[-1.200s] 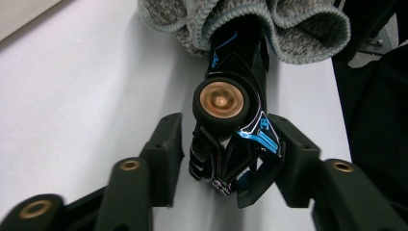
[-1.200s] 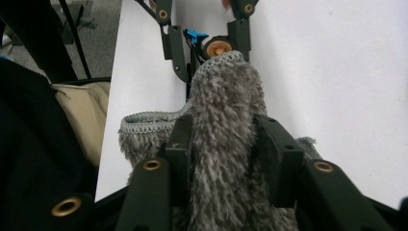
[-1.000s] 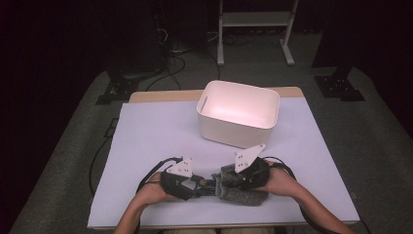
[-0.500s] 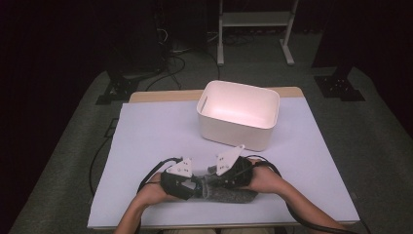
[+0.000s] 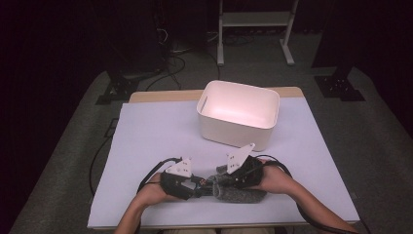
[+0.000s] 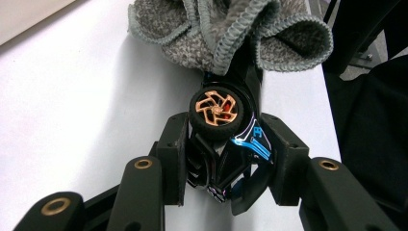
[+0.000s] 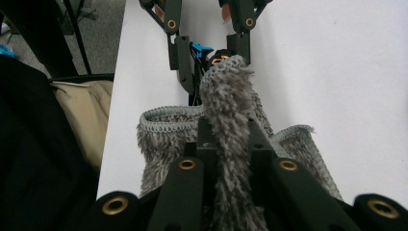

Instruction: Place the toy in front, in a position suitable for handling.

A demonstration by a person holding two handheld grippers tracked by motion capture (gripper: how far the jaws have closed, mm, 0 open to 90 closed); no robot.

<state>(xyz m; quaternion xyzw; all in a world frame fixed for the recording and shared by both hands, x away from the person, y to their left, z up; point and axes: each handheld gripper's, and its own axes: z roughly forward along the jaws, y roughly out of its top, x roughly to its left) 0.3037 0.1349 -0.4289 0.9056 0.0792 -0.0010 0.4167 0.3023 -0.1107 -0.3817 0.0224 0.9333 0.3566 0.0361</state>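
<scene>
Jaws clamped on toy car (image 6: 226, 139) and cloth (image 7: 226, 144) near table edge (image 5: 219, 225)

in the high view the toy car (image 5: 200, 185) is too small and dark to make out, tucked between the left claw (image 5: 197, 187) and the right claw (image 5: 217, 184), and the grey cloth (image 5: 241, 196) is partly covered by the right claw's body. in the left gripper view the cloth (image 6: 231, 33) is cut off by the top edge and drapes over the car's (image 6: 231, 139) far end, hiding it; the car's lower body sits in shadow between the jaws. in the right gripper view the cloth (image 7: 228, 110) covers most of the car (image 7: 211, 57), and the surface (image 7: 337, 72) runs past the right edge
</scene>
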